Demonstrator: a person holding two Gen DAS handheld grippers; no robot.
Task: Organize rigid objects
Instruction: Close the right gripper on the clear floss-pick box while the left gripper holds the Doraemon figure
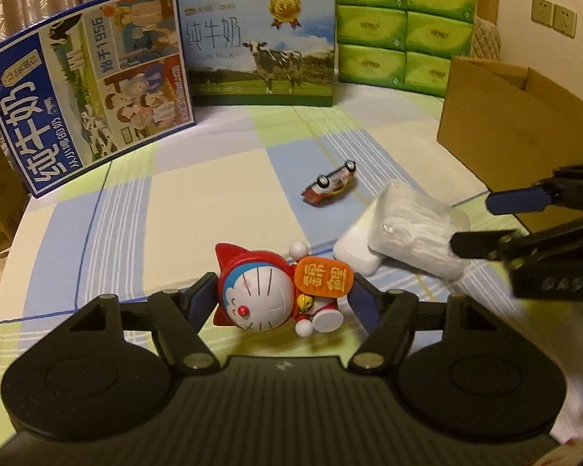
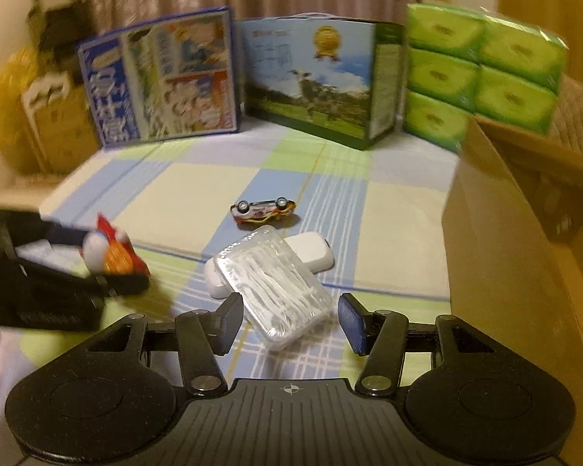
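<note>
A red and white cat figurine (image 1: 270, 289) with an orange sign lies between the pads of my left gripper (image 1: 283, 295), which is closed on it just above the bed. It shows blurred in the right wrist view (image 2: 110, 252). My right gripper (image 2: 289, 320) is open around the near end of a clear plastic box of white picks (image 2: 272, 283), without touching it. That box (image 1: 416, 233) lies across a white flat case (image 2: 311, 252). A toy car (image 1: 330, 186) lies upside down on the checked bedsheet (image 1: 213, 194), also in the right wrist view (image 2: 264, 209).
An open cardboard box (image 1: 505, 132) stands at the right, also in the right wrist view (image 2: 505, 252). Two milk cartons (image 1: 93, 93) (image 1: 260, 46) and a stack of green tissue packs (image 1: 404, 23) line the back. Bags (image 2: 39, 108) sit at far left.
</note>
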